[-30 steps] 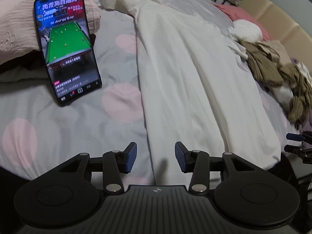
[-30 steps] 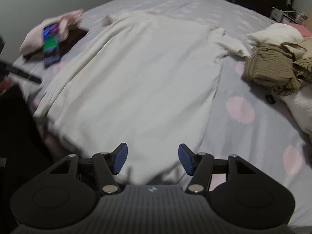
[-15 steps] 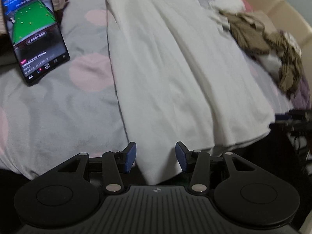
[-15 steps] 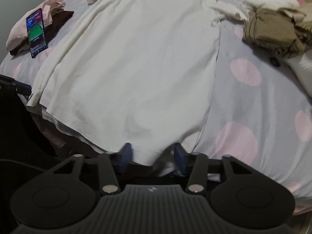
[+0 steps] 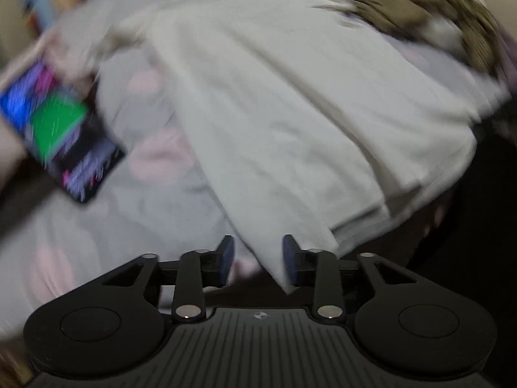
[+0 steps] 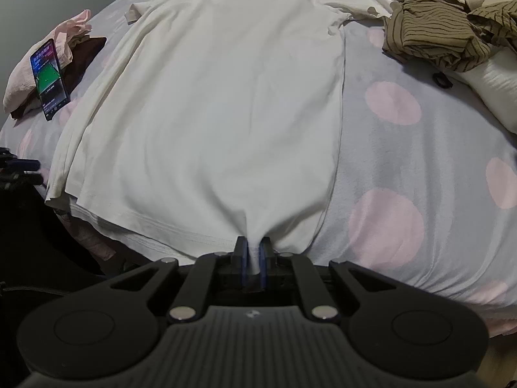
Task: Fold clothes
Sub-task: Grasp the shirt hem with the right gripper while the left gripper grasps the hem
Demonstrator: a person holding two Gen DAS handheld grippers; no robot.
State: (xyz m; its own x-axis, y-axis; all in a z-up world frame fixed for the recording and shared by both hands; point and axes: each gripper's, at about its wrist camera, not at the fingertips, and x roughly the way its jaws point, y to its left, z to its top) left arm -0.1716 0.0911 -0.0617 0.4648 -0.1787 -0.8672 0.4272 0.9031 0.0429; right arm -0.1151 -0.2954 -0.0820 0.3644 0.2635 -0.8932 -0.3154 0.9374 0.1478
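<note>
Mostly grey pink-dotted bedsheet [image 6: 404, 161], white tee [image 6: 226, 97], right claw [image 6: 254, 258] pinching hem, left claw [image 5: 257, 258] wide

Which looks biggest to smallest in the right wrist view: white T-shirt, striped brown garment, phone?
1. White T-shirt, by far the largest.
2. Striped brown garment.
3. Phone, smallest.
The shirt reaches closest to the camera, but the gaps are too wide to change the order.

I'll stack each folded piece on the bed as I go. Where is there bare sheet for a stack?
The widest bare stretch of the sheet lies right of the white T-shirt, nearer than the striped brown clothes. Left of the shirt only a narrow strip remains, crowded by the phone and the pink garment.
</note>
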